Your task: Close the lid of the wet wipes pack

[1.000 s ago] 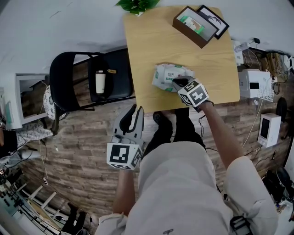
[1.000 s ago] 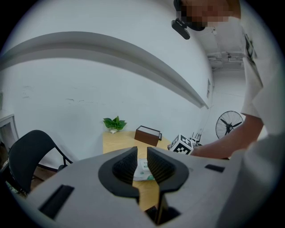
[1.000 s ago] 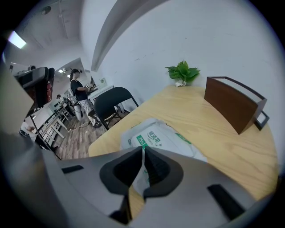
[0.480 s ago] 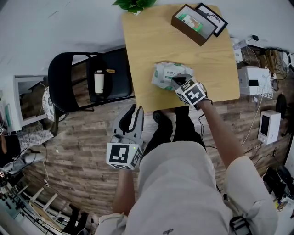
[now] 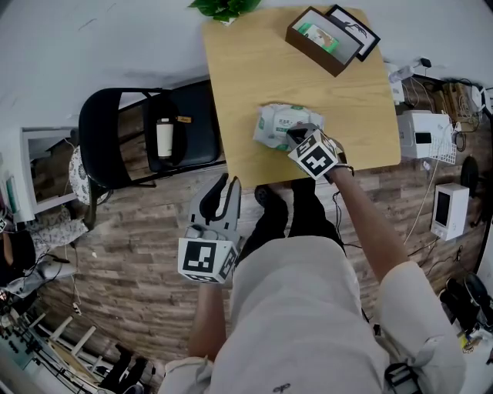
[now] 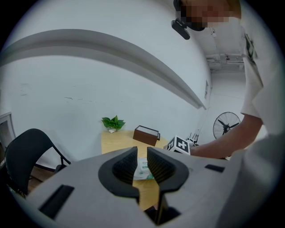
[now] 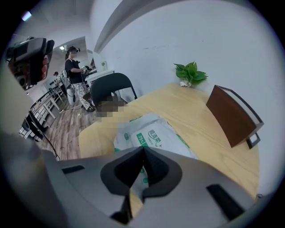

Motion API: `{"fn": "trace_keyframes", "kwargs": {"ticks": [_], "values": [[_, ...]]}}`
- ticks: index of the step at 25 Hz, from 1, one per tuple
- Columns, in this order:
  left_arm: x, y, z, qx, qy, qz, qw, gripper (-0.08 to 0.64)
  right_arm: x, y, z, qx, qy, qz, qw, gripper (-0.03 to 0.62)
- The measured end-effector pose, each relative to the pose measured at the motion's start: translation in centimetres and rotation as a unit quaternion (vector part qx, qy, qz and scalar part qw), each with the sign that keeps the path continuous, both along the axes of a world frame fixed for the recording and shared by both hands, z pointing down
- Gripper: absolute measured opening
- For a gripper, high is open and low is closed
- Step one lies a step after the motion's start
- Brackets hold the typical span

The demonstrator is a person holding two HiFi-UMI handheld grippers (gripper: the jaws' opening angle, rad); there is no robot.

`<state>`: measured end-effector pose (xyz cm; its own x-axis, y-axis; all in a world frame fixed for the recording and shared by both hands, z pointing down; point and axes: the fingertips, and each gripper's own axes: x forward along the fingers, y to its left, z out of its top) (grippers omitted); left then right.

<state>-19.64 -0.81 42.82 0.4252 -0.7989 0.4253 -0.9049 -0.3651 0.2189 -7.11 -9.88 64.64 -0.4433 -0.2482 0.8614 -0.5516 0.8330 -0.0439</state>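
**Right claw closing tip to tip over the wipes pack**

The wet wipes pack (image 5: pixel 279 123) is lying flat on the wooden table (image 5: pixel 246 61), near its front edge and well apart from the brown box (image 5: pixel 322 42) and the potted plant (image 5: pixel 225 8) at the far side. The right gripper (image 5: pixel 294 135) is pointing steeply down at the pack's near corner, its jaws standing closed with nothing between them. Whether the tips are touching the wrapper is not clear. The left gripper (image 5: pixel 226 187) is hanging off the table over the plank floor (image 5: pixel 139 254), its jaws standing a narrow gap apart and gripping nothing.
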Motion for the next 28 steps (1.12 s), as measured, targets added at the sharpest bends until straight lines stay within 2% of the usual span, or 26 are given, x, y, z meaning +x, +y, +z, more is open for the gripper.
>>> {"fn": "trace_keyframes", "kwargs": {"ticks": [15,20,28], "values": [[-0.6,1.1,-0.2,0.007,-0.002,0.003,1.0,0.064,0.0,-0.2,-0.2,0.004,0.004,0.017,1.0,0.0],[-0.3,2.0,-0.4,0.01,-0.008,0.006,0.9999,0.064,0.2,0.7,-0.6,0.008,0.009,0.001,1.0,0.001],[1.5,2.2,-1.2,0.02,-0.021,0.015,0.9995,0.064,1.4,1.9,-2.7,0.023,-0.013,-0.005,1.0,0.001]]}}
